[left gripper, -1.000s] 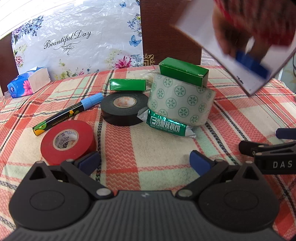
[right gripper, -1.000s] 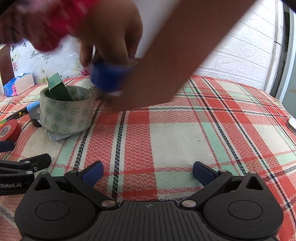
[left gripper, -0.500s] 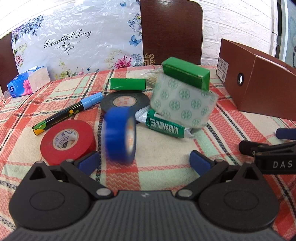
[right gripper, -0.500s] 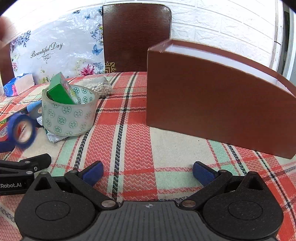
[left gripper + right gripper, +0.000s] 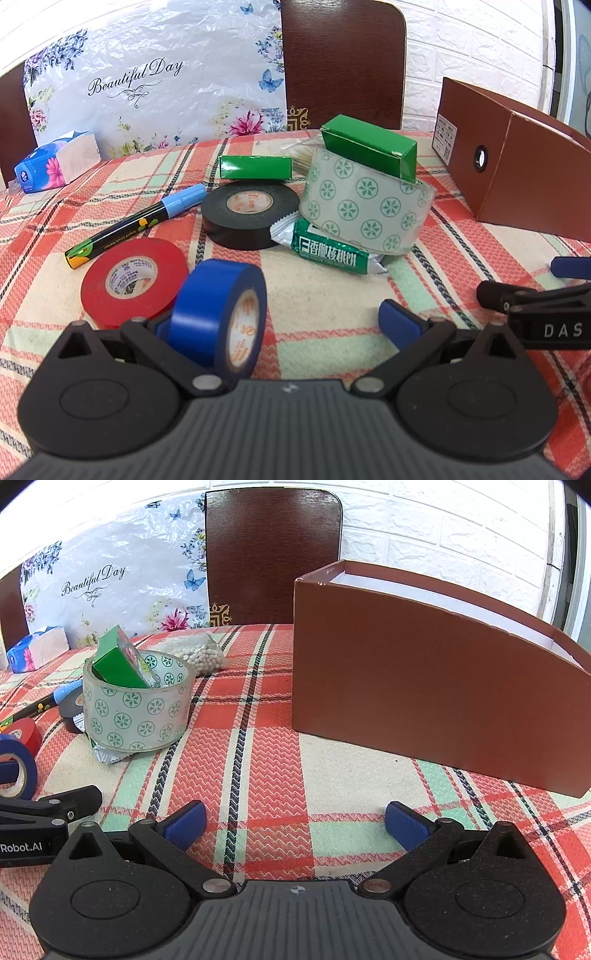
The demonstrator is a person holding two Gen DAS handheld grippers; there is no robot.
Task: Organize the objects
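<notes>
Nearest the left gripper [image 5: 284,319], a blue roll of electrical tape [image 5: 218,317] is standing on edge against its left finger, both grippers' jaws gaping wide with nothing held. Beyond, a red tape roll [image 5: 133,277] and a black tape roll [image 5: 251,214] are lying flat. Farthest, the right gripper [image 5: 295,821] is facing an open brown cardboard box [image 5: 424,690], likely where the clutter belongs.

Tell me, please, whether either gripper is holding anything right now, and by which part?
Nothing is held. The left gripper is open, with the blue tape roll standing against its left finger; the right gripper is open over bare tablecloth.
</notes>
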